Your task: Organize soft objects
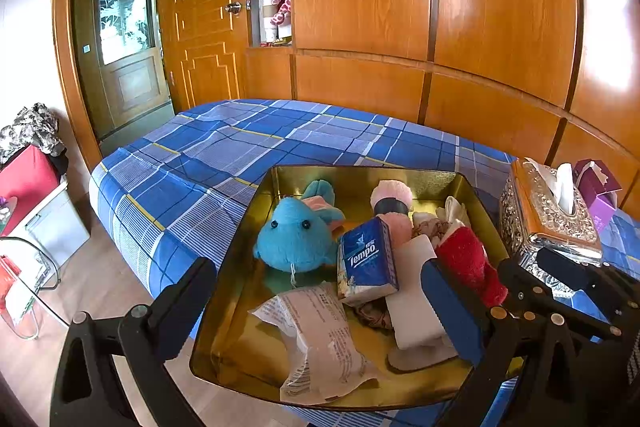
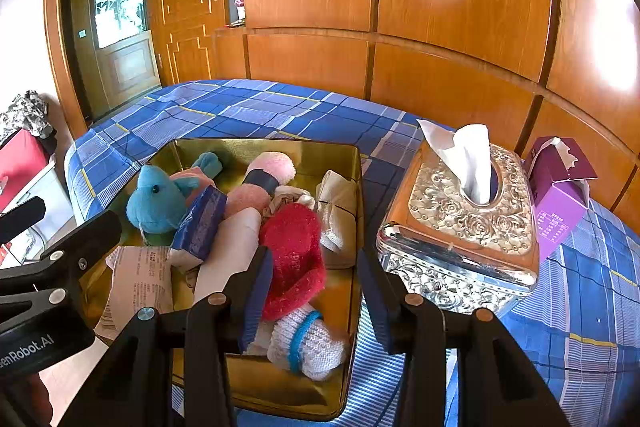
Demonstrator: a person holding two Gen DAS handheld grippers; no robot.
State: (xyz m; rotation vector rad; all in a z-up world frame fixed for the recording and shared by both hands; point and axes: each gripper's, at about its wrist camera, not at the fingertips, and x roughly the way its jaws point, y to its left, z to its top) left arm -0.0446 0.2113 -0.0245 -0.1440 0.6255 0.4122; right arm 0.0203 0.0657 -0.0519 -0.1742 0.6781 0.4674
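Resting at the near corner of a bed (image 1: 208, 147) dressed in a blue plaid sheet, a gold tin tray (image 1: 224, 307) holds a jumble of soft things. A blue plush toy (image 1: 294, 235) sits toward the tray's far left, a blue Tempo tissue pack (image 1: 366, 259) leaning just beside it. Behind the pack lies a pink rolled towel (image 1: 394, 203) with a dark band, and to its right a red fuzzy sock (image 2: 294, 255). A white foam block (image 1: 416, 303) lies under the pack's near end, a crinkled paper packet (image 1: 320, 343) fills the tray's near left, and a white knit sock with a blue stripe (image 2: 308, 343) lies at the near right.

The left gripper (image 1: 320, 311) hangs over the tray's near edge, its fingers (image 1: 452, 315) spread wide and holding nothing. The right gripper (image 2: 316, 295) hovers over the tray's right part, its blue-padded fingers (image 2: 256, 295) likewise parted and empty, with the red sock and the knit sock seen between them, though contact cannot be judged.

On the sheet just right of the tray stands an ornate silver tissue box (image 2: 460, 227) with a white tissue pulled up, a torn purple carton (image 2: 560, 187) beyond it. Glossy wooden wardrobe panels (image 2: 460, 7) back the scene.
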